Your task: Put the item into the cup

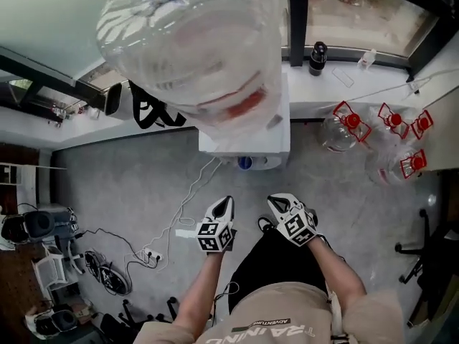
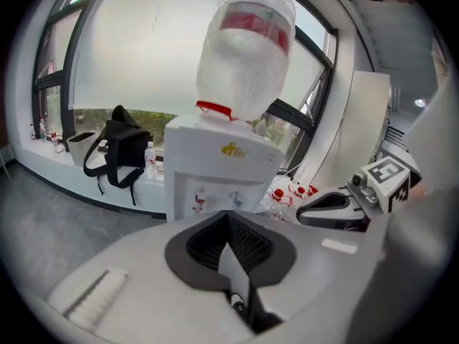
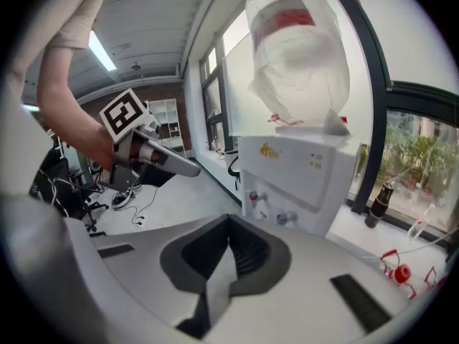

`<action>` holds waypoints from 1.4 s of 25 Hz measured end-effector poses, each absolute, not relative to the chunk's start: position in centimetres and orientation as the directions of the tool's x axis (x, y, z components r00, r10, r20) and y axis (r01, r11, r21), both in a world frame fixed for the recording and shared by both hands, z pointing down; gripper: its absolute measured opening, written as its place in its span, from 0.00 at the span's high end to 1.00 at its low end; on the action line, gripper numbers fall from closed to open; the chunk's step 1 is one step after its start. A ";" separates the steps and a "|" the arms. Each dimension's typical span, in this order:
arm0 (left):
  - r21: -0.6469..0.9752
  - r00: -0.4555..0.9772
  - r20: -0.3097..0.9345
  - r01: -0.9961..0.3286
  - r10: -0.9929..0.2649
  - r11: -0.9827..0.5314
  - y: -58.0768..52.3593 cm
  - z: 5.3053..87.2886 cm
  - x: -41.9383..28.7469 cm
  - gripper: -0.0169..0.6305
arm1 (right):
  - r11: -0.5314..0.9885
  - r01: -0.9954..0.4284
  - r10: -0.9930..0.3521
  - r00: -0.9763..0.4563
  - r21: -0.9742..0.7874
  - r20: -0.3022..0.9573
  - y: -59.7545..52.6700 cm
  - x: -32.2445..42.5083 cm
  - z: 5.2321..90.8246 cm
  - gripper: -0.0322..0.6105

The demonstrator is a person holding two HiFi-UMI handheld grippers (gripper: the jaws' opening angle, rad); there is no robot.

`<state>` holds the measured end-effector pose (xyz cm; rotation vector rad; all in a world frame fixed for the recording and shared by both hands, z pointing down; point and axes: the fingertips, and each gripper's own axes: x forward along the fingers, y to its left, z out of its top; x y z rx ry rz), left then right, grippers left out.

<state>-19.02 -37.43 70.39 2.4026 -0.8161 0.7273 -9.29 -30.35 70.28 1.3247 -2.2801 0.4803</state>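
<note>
Head view: left hand-held gripper (image 1: 225, 205) and right hand-held gripper (image 1: 277, 203) closed, empty, near side of water dispenser (image 1: 247, 149). No cup, no item visible; find both first, then open.

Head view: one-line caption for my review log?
Person facing a water dispenser topped by a large bottle, left gripper and right gripper both shut and empty.

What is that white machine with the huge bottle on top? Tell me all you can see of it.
It is a water dispenser: a white boxy cabinet, plastic-looking, upright on the grey floor against the window ledge. Its front bears a yellow logo above a red tap and a blue tap. A clear bottle with a red label band stands upside down on top. A black bag sits on the ledge beside it.
</note>
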 end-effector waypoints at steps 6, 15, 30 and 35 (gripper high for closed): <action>0.234 0.699 0.548 -0.656 -0.461 -0.717 -37.4 62.0 -18.5 0.96 | 0.499 -0.866 -0.746 -0.447 -0.029 0.494 -30.3 -8.9 62.9 0.93; 0.221 0.714 0.454 -0.670 -0.534 -0.709 -36.9 54.2 -19.1 0.96 | 0.527 -0.850 -0.791 -0.486 0.009 0.372 -33.1 -10.3 51.4 0.93; 0.039 0.630 0.207 -0.770 -0.749 -0.637 -41.5 39.4 -22.2 0.96 | 0.526 -0.846 -0.843 -0.506 0.082 0.183 -37.3 -9.5 38.6 0.93; 0.029 0.596 0.135 -0.801 -0.792 -0.598 -41.1 36.6 -23.7 0.96 | 0.543 -0.836 -0.836 -0.528 0.084 0.150 -37.3 -10.4 36.9 0.93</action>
